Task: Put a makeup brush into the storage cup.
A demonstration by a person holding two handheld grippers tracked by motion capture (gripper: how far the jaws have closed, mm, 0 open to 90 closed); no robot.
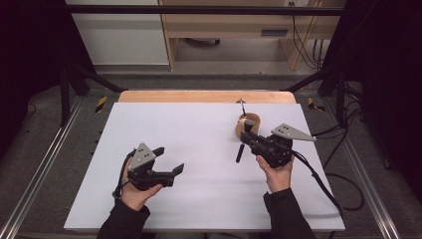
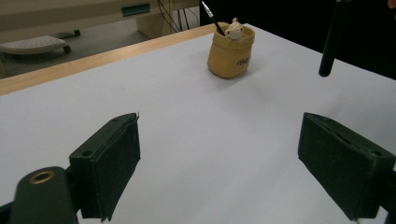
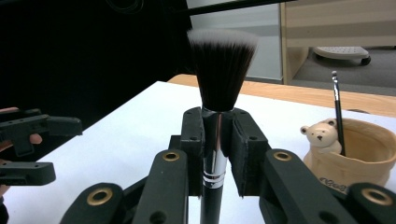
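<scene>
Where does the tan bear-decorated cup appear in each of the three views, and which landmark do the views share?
High view: tan cup at the table's far right, just beyond the right gripper.
Left gripper view: top centre, past the open jaws.
Right gripper view: lower right, beside the held makeup brush.
Shared landmark: the thin brush standing in the cup.

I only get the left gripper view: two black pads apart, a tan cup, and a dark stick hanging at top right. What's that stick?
Observer: The handle of a makeup brush, clamped in the right hand-held gripper.
Operator: Which end is up?
Observer: The bristles. They are dark with pale tips, standing above the jaws.
Operator: What carries that gripper?
Observer: A person's right hand, coming out of a black sleeve.
</scene>
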